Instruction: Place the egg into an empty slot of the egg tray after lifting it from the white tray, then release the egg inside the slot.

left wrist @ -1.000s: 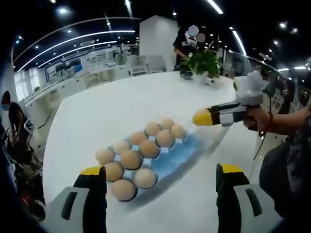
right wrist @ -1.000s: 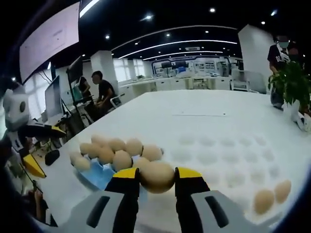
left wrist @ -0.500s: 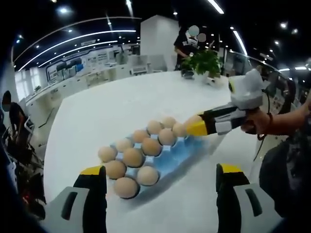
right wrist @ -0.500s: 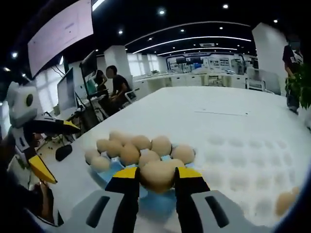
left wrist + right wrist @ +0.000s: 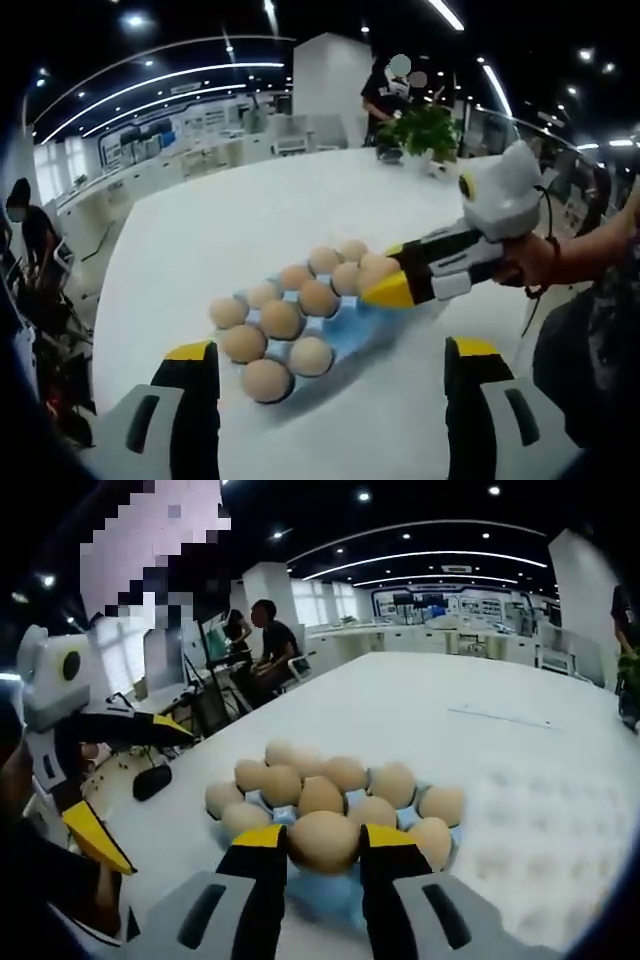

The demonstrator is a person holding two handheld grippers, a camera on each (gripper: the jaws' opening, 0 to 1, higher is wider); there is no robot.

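left gripper [image 5: 330,365]: my jaws wide, holding nothing, hovering over white bench [image 5: 200,230] short of blue egg tray [image 5: 350,335]. tray near full, eggs in rows. right gripper [image 5: 323,855]: my jaws clamped on egg [image 5: 323,841], egg held sideways between tips, just above tray's near edge. bare blue slot lies directly below and just ahead of egg. judgement: right gripper far nearer; next move short drop forward into that slot, then part jaws.

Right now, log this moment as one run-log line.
right gripper: shut on egg, over blue egg tray | left gripper: open, idle | egg not released
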